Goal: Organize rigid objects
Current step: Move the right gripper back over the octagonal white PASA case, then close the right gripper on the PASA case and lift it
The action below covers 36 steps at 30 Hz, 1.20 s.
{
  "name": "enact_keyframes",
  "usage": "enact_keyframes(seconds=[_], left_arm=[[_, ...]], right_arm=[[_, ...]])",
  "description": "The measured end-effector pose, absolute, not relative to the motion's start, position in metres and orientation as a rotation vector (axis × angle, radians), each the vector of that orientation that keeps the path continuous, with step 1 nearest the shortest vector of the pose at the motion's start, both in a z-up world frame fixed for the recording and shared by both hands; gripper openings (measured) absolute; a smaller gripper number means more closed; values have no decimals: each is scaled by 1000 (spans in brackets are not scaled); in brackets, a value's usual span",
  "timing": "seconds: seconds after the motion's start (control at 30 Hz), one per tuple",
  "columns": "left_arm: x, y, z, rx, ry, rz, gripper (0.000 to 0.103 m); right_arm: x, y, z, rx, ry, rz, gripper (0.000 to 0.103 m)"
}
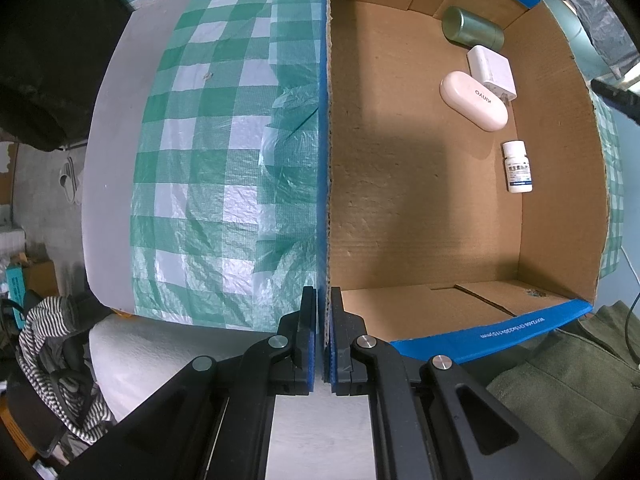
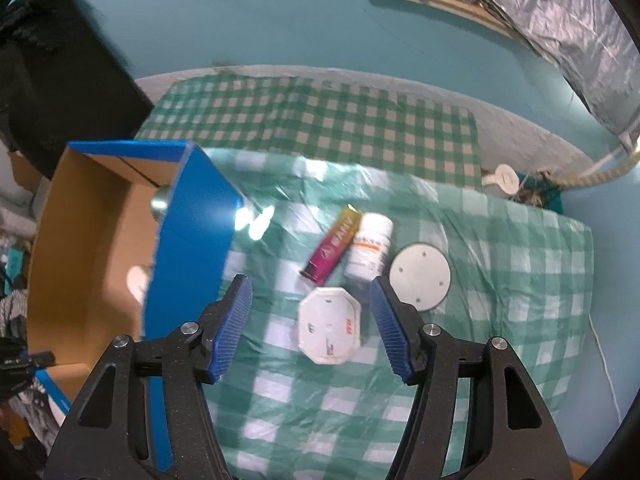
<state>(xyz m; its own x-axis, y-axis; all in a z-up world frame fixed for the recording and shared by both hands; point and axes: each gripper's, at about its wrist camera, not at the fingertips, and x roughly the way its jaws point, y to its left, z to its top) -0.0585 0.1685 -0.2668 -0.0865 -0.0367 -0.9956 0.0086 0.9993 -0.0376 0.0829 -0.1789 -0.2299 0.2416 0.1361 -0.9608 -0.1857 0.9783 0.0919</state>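
My left gripper [image 1: 324,300] is shut on the left wall of the open cardboard box [image 1: 400,160], one pad on each side of the wall's edge. On the box floor lie a green tin [image 1: 472,26], a white charger [image 1: 491,72], a white oval case [image 1: 474,100] and a small white pill bottle [image 1: 518,168]. My right gripper [image 2: 310,282] stands open over the checked cloth, with nothing between its pads. A white octagonal piece [image 2: 329,326] lies just below and between its fingers. Beyond it are a magenta tube [image 2: 334,248], a white bottle [image 2: 368,250] and a round white disc [image 2: 420,276].
The box's blue outer wall [image 2: 192,240] rises close to the left of my right gripper. The green-and-white checked plastic cloth [image 2: 500,280] covers the table. A teal wall [image 2: 280,20] stands behind. Striped clothing [image 1: 52,340] and green fabric [image 1: 560,380] lie off the table's near side.
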Motion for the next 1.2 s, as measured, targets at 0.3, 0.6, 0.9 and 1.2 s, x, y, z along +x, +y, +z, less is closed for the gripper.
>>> enact_keyframes(seconds=[0.3,0.6,0.9,1.2], left_arm=[[-59,167,-267,-15,1657,-41,5],[-59,166,-266,-7,1656,-43,5],[-59,165,-265,-10,1653,-43,5],[-57,165,-264,-5,1658,-50,5]], right_arm=[[75,-184,-278,-62,1386,207,62],[78,-186,-303,-47,1432,193,62],[77,-185,-322,-78,1473,182,62],[73,-187,-326,-77,1442,191,54]])
